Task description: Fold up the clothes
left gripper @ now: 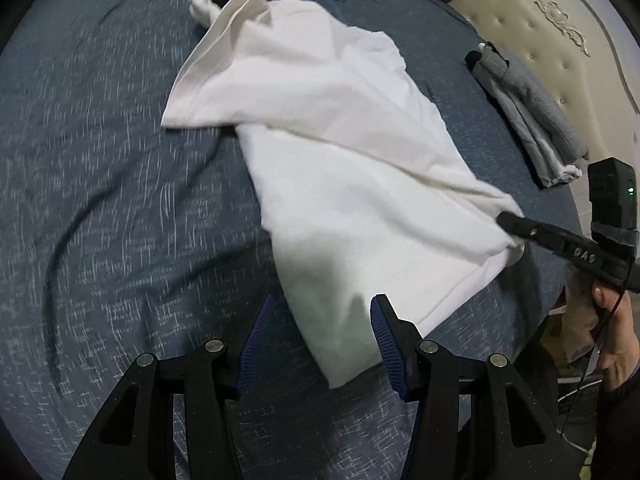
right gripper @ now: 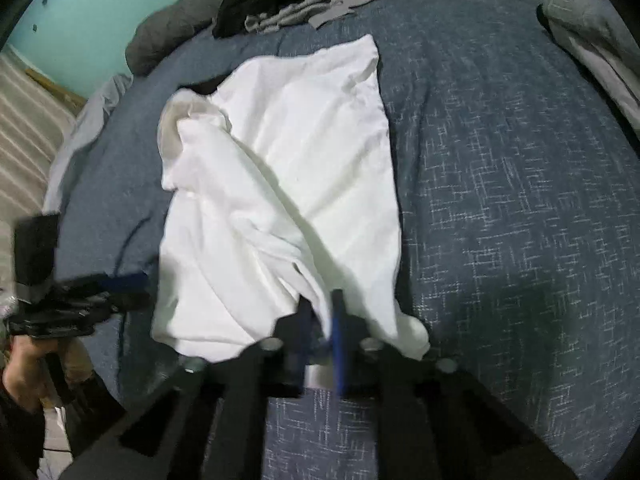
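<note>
A white T-shirt [left gripper: 340,152] lies partly folded and wrinkled on the blue bedspread [left gripper: 100,200], one sleeve spread out toward the left. In the left wrist view my left gripper [left gripper: 322,304] stands open just above the shirt's near corner, and its blue pads do not press the cloth. My right gripper [left gripper: 510,220] comes in from the right and pinches the shirt's hem corner. The right wrist view shows the same shirt [right gripper: 312,152] with my right gripper [right gripper: 320,308] shut on a bunched fold of it. My left gripper [right gripper: 128,280] shows blurred at the shirt's left edge.
Folded grey clothes [left gripper: 532,120] are stacked near the padded headboard [left gripper: 552,28]. A loose grey and black heap [right gripper: 304,4] lies at the far end of the bed. A white sock [left gripper: 202,6] sits beside the shirt's collar end. A person's hand [left gripper: 614,320] holds the right gripper.
</note>
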